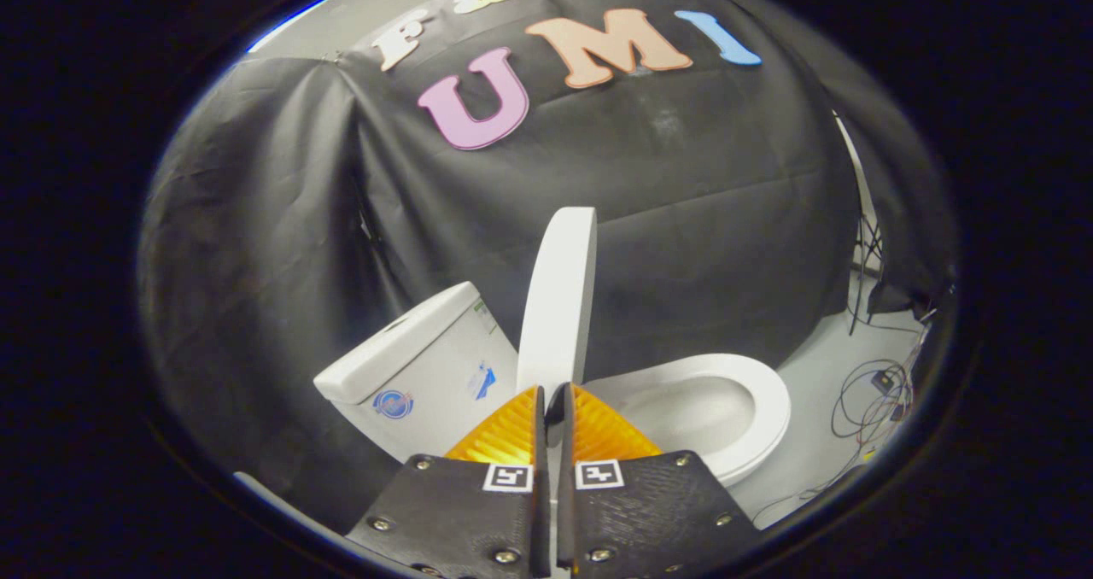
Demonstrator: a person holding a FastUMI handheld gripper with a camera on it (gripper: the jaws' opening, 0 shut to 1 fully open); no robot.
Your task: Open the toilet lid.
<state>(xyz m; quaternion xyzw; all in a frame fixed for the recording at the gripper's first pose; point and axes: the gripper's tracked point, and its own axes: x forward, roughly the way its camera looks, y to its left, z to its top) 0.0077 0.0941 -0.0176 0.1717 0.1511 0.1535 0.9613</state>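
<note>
1. Standing nearly upright, lid [559, 293] seen edge-on, long axis running up and away from the fingers, lower edge dropping into the narrow slot between them.
2. Pinching that lower edge, gripper [552, 401] closed to a thin gap with the lid's white rim showing in it; both fingers appear to press on it, though the actual contact is hidden behind the tips.
3. Lying straight ahead of the fingers, not to either side; hinge line presumably down at the base, out of sight behind the fingers.
4. Leaning slightly toward the tank [418, 365], which sits just left of the lid and near it; cannot tell whether lid and tank touch.
5. Judging from this: lid already raised, task close to done; what remains looks like a small tip back toward the tank and a release. Turning point is the short gap between lid and tank, so any further push should go left and back, along the swing of the hinge, not sideways across the edge.
6. Risk, as a judgement: letting go before the lid rests past upright could let it fall forward onto the seat.
7. Lying exposed to the right, seat [760, 408] ringing the open bowl, flat and well below the lid's top.
8. Spreading beyond, pale floor [820, 468] with loose cables [867, 400] at the far right, well apart from the toilet.
9. Hanging behind everything, black cloth wall [683, 212], creased at the left.
</note>
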